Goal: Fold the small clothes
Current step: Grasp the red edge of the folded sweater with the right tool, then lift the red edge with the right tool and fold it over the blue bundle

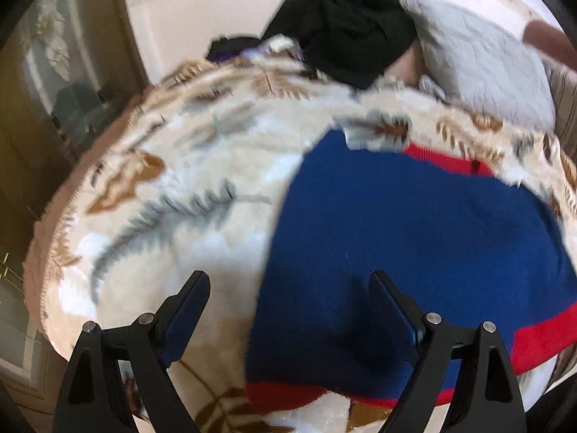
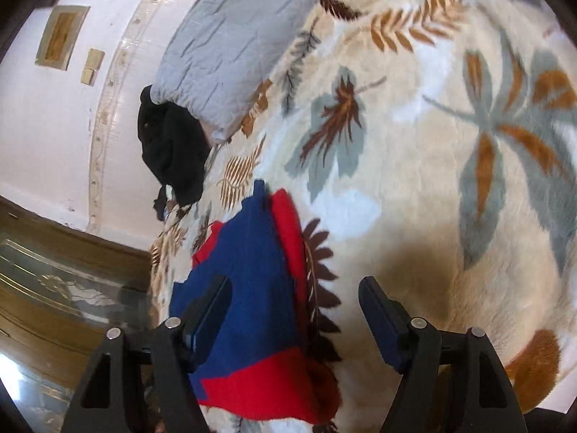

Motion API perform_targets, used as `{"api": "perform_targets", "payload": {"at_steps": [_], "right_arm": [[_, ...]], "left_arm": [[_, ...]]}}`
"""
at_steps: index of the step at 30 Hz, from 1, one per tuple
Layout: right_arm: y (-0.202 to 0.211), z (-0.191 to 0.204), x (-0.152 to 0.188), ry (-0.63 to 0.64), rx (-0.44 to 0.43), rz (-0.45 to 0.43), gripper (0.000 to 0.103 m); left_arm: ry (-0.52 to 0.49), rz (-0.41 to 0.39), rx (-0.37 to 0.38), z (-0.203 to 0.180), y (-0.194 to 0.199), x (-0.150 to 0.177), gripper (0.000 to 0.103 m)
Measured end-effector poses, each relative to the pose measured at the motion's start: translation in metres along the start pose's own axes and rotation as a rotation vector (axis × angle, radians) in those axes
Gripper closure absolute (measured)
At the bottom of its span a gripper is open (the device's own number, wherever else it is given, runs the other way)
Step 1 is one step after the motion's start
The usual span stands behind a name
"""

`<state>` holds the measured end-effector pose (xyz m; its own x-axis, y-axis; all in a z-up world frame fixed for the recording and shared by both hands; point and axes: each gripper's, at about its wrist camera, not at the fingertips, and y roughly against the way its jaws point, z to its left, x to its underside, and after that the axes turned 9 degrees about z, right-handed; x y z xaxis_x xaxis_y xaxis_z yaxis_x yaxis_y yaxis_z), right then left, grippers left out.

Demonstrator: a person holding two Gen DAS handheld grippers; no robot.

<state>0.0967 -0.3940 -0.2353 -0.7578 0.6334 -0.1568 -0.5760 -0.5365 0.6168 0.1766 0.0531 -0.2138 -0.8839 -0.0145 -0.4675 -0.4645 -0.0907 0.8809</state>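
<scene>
Sweater (image 1: 396, 252), blue with red trim, flat on leaf-patterned blanket (image 1: 180, 180); left gripper (image 1: 292, 310) and right gripper (image 2: 295, 310) both wide open, holding nothing.

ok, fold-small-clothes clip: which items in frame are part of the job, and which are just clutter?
In the job:
- blue and red garment, flat on the blanket
- left gripper and right gripper, both open and empty

Lying about:
- leaf-print blanket
- grey pillow
- black clothing heap

Bed under cream leaf-print blanket (image 2: 414, 187); on it 1 blue-and-red garment (image 1: 396, 252) lying flat, grey pillow (image 1: 479, 65), black clothing heap (image 1: 346, 25) beside pillow.
</scene>
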Motion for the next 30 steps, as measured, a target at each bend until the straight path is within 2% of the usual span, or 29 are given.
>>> {"api": "perform_targets", "payload": {"at_steps": [2, 4, 7, 10, 12, 13, 14, 15, 16, 18, 20, 24, 30], "right_arm": [[-0.004, -0.003, 0.003, -0.007, -0.015, 0.03, 0.03], [-0.019, 0.001, 0.004, -0.009, 0.008, 0.082, 0.031], [-0.033, 0.012, 0.005, 0.027, 0.076, 0.088, 0.031], [-0.049, 0.023, 0.004, 0.058, 0.071, 0.123, 0.033], [-0.061, 0.034, 0.005, 0.102, 0.122, 0.133, 0.034], [-0.065, 0.039, 0.005, 0.123, 0.135, 0.134, 0.038], [-0.068, 0.043, 0.006, 0.142, 0.147, 0.137, 0.055], [-0.073, 0.045, 0.007, 0.158, 0.161, 0.143, 0.064], [-0.074, 0.047, 0.008, 0.165, 0.169, 0.136, 0.065], [-0.07, 0.05, 0.011, 0.19, 0.177, 0.115, 0.073], [-0.065, 0.057, 0.014, 0.226, 0.168, 0.089, 0.078], [-0.061, 0.078, 0.018, 0.261, 0.169, 0.074, 0.08], [-0.062, 0.156, 0.033, 0.37, 0.143, 0.072, 0.081]], "left_arm": [[0.005, 0.045, 0.03, 0.001, -0.008, 0.003, 0.013], [-0.005, 0.029, 0.032, 0.002, -0.004, 0.004, 0.013], [-0.025, -0.002, 0.007, 0.005, 0.001, 0.008, 0.013], [-0.015, 0.011, 0.016, 0.012, -0.001, 0.011, 0.013], [-0.008, 0.011, 0.011, 0.015, -0.002, 0.012, 0.013], [-0.006, 0.01, 0.008, 0.016, -0.002, 0.011, 0.013], [-0.004, 0.009, 0.007, 0.017, -0.003, 0.011, 0.013], [-0.004, 0.009, 0.006, 0.017, -0.003, 0.011, 0.013], [-0.006, 0.008, 0.005, 0.017, -0.003, 0.011, 0.013], [-0.011, 0.002, -0.002, 0.017, -0.003, 0.009, 0.013], [-0.008, -0.002, -0.008, 0.019, -0.005, 0.007, 0.013], [0.044, 0.002, -0.009, 0.033, -0.007, -0.004, 0.013], [0.175, -0.001, -0.017, 0.078, -0.003, -0.012, 0.013]]}}
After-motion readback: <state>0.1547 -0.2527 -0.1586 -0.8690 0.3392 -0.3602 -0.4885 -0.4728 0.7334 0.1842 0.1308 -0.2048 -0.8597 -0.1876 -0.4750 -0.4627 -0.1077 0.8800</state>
